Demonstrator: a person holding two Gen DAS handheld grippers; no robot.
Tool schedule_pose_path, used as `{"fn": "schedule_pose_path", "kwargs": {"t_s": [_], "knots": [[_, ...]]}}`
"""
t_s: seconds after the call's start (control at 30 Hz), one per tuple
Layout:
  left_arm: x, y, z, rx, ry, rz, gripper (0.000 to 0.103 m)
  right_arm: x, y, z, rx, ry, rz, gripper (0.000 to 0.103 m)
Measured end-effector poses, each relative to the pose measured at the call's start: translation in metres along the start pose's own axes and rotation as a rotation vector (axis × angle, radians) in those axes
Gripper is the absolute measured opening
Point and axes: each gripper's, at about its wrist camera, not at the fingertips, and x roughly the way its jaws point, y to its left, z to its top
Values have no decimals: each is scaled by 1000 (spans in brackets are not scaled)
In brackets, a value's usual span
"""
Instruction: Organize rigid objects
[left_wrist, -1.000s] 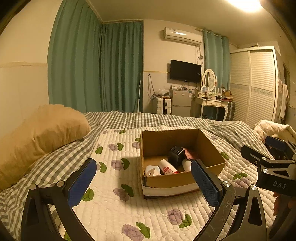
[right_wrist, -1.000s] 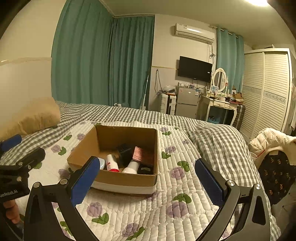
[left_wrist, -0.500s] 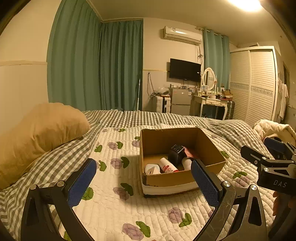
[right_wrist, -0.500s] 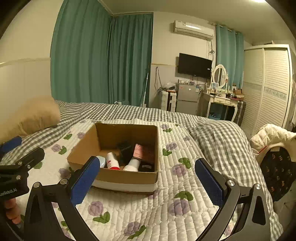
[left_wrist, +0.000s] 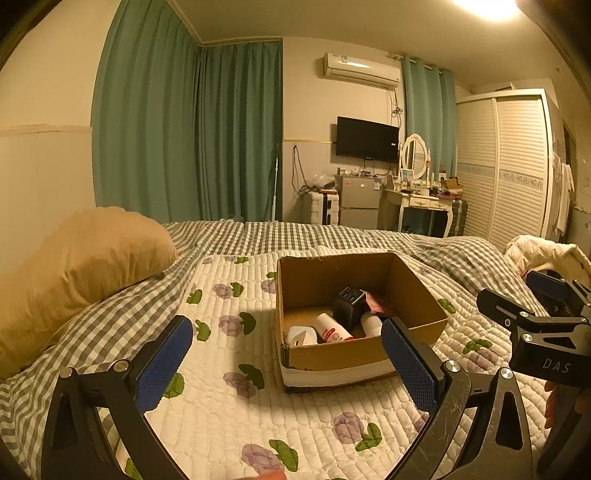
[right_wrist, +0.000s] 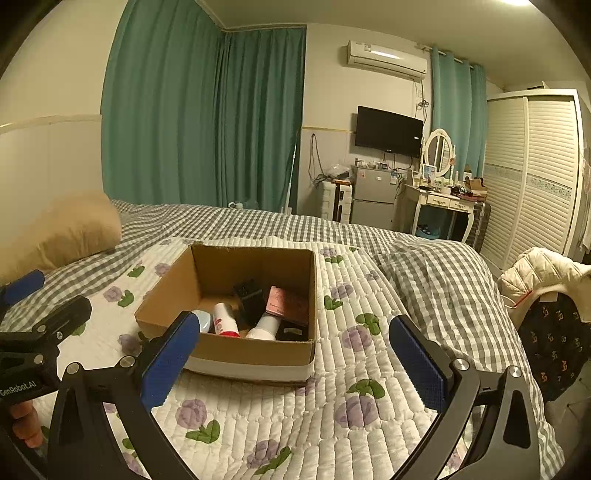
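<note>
An open cardboard box (left_wrist: 421, 295) (right_wrist: 166, 295) sits on the flowered quilt on the bed. Inside it lie a black charger block (left_wrist: 349, 301) (right_wrist: 249, 293), a white bottle with a red label (left_wrist: 330, 328) (right_wrist: 225, 319), another white bottle (left_wrist: 371, 323) (right_wrist: 264, 326), a pale rounded container (left_wrist: 301, 334) (right_wrist: 205, 319) and a pink card case (right_wrist: 288, 304). My left gripper (left_wrist: 284, 363) is open and empty, held in front of the box. My right gripper (right_wrist: 291, 363) is open and empty, just short of the box's near wall. Each gripper shows at the edge of the other's view.
A tan pillow (left_wrist: 77, 266) lies at the left of the bed. A white jacket (right_wrist: 543, 269) hangs on a chair at the right. A dressing table (right_wrist: 439, 199), small fridge, TV and wardrobe stand beyond the bed. Green curtains cover the far wall.
Both views have tilted slightly; the box sits a little lower in each view. The jaws stay open and the box contents have not moved.
</note>
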Motion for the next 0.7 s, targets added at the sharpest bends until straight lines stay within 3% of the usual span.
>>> {"fn": "schedule_pose_path", "kwargs": {"t_s": [0.7], "knots": [[0,6,2,-27,18,-11,103,2,7,0,-26,9,-14,103]]}}
